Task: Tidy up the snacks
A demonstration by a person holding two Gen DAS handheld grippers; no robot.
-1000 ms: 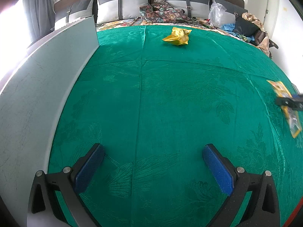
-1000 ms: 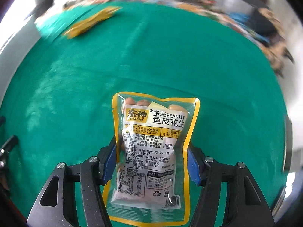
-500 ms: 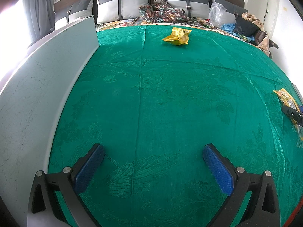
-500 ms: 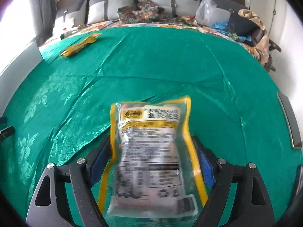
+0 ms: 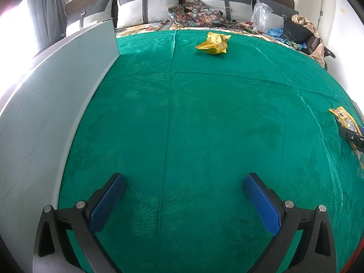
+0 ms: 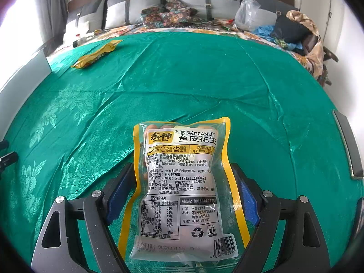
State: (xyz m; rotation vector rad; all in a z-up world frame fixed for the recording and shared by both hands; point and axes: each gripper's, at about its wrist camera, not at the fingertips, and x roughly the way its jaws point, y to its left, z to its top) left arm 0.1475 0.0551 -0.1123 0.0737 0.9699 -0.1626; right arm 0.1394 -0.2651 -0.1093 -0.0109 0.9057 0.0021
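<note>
Right wrist view: the peanut packet [image 6: 182, 188] is seen lying between the 2 fingers of the right hand-held gripper [image 6: 182, 195], its printed back facing up and its barcode end nearest the camera. Its long axis is lined up with the fingers and points away toward the pillows [image 6: 134, 6]. The blue pads [image 6: 118, 191] are spread on either side of the packet; the yellow side seams sit close to them, but no squeeze is visible in the film, so the packet is judged released and resting on the green bedspread [image 6: 204, 79].

A second snack, a yellow wrapper [image 6: 95, 55], is seen far off to the left on the same bedspread, near the grey board [image 6: 25, 79] at the bed's edge.

In the left wrist view the left hand-held gripper [image 5: 184, 200] is held wide open with nothing between its blue pads [image 5: 107, 202]. The yellow wrapper [image 5: 213, 43] lies straight ahead of it but well apart, crumpled, with its longer side across the view. The peanut packet [image 5: 344, 120] shows only at the far right edge.

The left hand is judged the nearer to the yellow wrapper, and a reach forward along the bed would be needed.
</note>
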